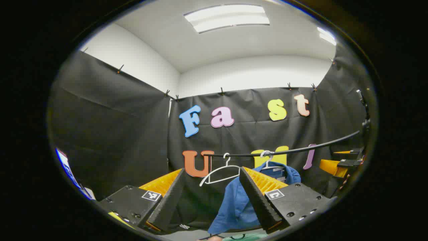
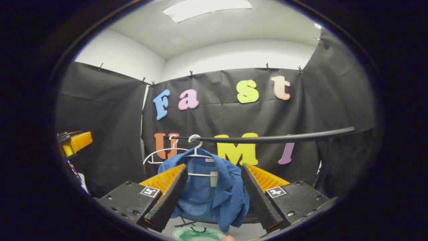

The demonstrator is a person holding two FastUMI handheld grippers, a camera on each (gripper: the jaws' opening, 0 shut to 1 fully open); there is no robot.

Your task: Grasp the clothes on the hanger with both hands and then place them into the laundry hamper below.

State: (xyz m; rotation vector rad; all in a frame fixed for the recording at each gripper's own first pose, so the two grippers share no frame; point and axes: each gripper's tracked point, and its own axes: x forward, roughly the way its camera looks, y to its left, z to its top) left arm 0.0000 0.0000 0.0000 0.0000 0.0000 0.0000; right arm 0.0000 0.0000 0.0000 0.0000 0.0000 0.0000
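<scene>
Hanging from a white hanger (image 2: 197,154) on the black rail (image 2: 267,138), the blue jacket (image 2: 214,194) sits center-low in the right gripper view, front open, a tag showing inside near the collar. Right gripper (image 2: 212,192) is spread wide, fingers apart w/ nothing between them; jacket shows in the gap but farther off, not touched. Green laundry hamper (image 2: 195,233) peeks in at bottom center of that view, directly under the jacket, only its rim visible. An empty white hanger (image 2: 160,154) hangs just left of the jacket's hanger on the same rail. Left gripper view: left gripper (image 1: 212,194) also released, fingers wide apart, holding nothing. Blue jacket (image 1: 237,204) is lower center-right there, partly behind the right-hand finger, w/ its hanger hook on the rail (image 1: 287,151); the empty hanger (image 1: 220,174) is just left of it, seen in the gap. Hamper's green edge (image 1: 245,237) at the very bottom of frame. Other gripper shows at far right edge of left gripper view & far left edge of right gripper view, well apart from the jacket.
</scene>
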